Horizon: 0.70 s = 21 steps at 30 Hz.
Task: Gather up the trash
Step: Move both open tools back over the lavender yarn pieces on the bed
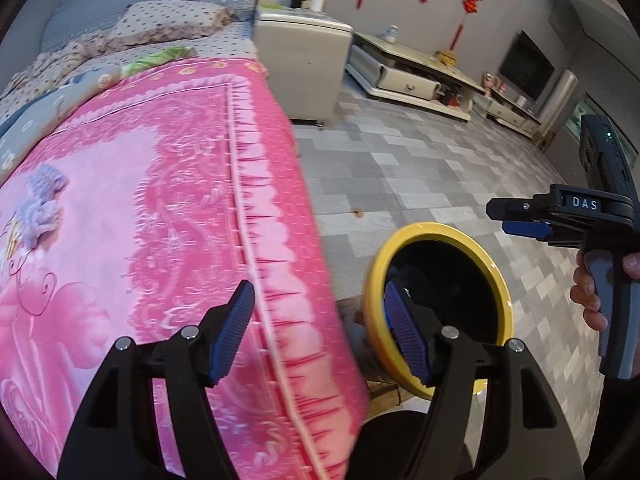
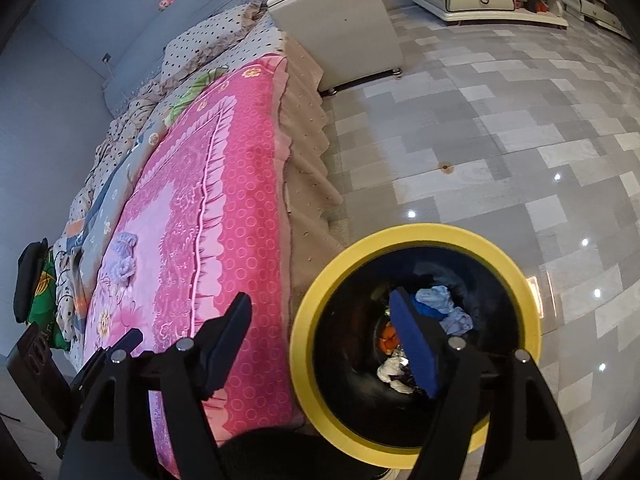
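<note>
Currently between pickups: both grippers, left (image 1: 320, 334) and right (image 2: 326, 342), gape empty by the yellow-rimmed bin (image 2: 412, 236); next, grab the lilac wad (image 1: 40, 206) on the pink blanket (image 1: 120, 216).

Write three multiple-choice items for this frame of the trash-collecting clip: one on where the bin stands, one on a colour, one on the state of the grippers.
1. Where does the trash bin stand?
A. on the bed
B. on the floor beside the bed
C. on the TV cabinet

2. What colour is the bin's rim?
A. yellow
B. red
C. white

3. How are the two grippers?
A. both shut on trash
B. one holds a cloth
C. both open and empty

Answers:
1 B: the right wrist view shows it on the tiled floor next to the pink blanket.
2 A: the ring around the dark opening is yellow in both views.
3 C: the left gripper and right gripper have fingers spread with nothing between them.
</note>
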Tool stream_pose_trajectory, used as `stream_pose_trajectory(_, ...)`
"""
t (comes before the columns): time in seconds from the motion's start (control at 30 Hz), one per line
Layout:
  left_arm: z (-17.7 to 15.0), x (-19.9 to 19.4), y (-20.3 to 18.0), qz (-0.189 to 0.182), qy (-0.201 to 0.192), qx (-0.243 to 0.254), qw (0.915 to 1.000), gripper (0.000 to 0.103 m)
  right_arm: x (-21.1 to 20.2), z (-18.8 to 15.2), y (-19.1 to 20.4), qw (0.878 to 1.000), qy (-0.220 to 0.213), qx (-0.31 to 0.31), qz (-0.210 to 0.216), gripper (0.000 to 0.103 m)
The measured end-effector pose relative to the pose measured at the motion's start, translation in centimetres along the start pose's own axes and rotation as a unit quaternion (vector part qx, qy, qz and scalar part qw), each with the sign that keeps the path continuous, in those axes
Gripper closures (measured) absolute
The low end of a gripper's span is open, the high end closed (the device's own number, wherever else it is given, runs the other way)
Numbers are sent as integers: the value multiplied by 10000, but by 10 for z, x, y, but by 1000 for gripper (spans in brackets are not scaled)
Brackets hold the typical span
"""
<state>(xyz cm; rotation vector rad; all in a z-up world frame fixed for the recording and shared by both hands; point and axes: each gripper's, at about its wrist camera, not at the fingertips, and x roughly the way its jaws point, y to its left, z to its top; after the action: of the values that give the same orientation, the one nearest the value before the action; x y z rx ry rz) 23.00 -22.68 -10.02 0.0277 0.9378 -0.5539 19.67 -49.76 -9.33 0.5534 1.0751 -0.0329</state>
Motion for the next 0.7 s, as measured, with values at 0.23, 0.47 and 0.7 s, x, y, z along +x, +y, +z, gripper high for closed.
stream_pose_trajectory(0.23, 2, -18, 74, 458, -252, -351, 9980, 38, 39, 20, 75, 9979, 420, -397, 308, 29)
stream_pose_trajectory(0.47, 9, -37, 169, 1168, -520, -909, 9876, 33, 92, 48, 176, 9883, 971, -927, 721, 24)
stream_pose_trajectory(0.7, 22, -50, 268, 1634, -756, -1579, 9709, 26, 155, 71, 288, 9734, 1514, -1401, 993, 16)
